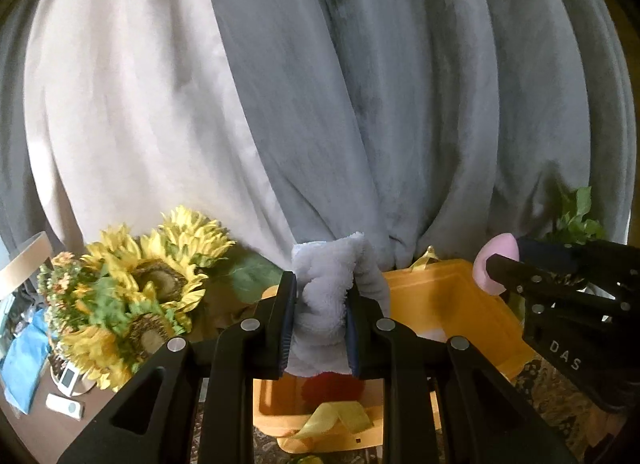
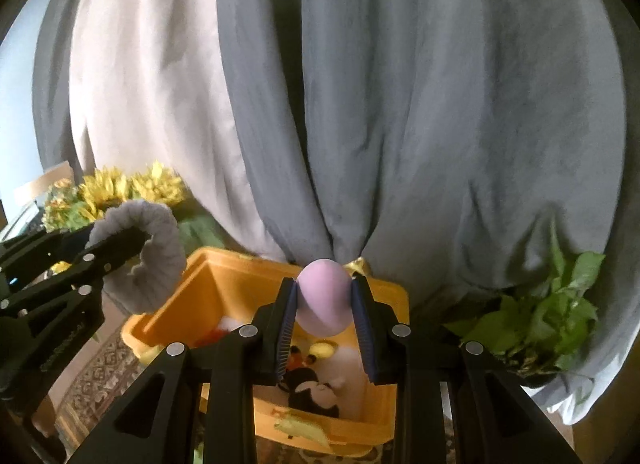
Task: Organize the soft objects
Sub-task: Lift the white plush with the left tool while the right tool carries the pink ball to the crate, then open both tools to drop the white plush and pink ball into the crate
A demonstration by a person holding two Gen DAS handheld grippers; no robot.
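Note:
My left gripper (image 1: 322,296) is shut on a rolled pale grey fleece cloth (image 1: 326,284), held above the yellow plastic bin (image 1: 452,296); the same cloth (image 2: 150,260) shows at the left of the right wrist view. My right gripper (image 2: 324,300) is shut on a pink egg-shaped sponge (image 2: 323,298), also over the yellow bin (image 2: 216,284). From the left wrist view that sponge (image 1: 496,258) peeks out at the right. Inside the bin lie a black and white plush toy (image 2: 316,394), a red soft thing (image 1: 332,386) and a yellow ribbon (image 1: 336,418).
Grey and white curtains (image 1: 320,104) hang right behind the bin. Artificial sunflowers (image 1: 140,276) stand to the left, a green leafy plant (image 2: 548,316) to the right. A patterned rug (image 2: 100,376) lies under the bin. Small white devices (image 1: 66,404) rest on a dark surface at far left.

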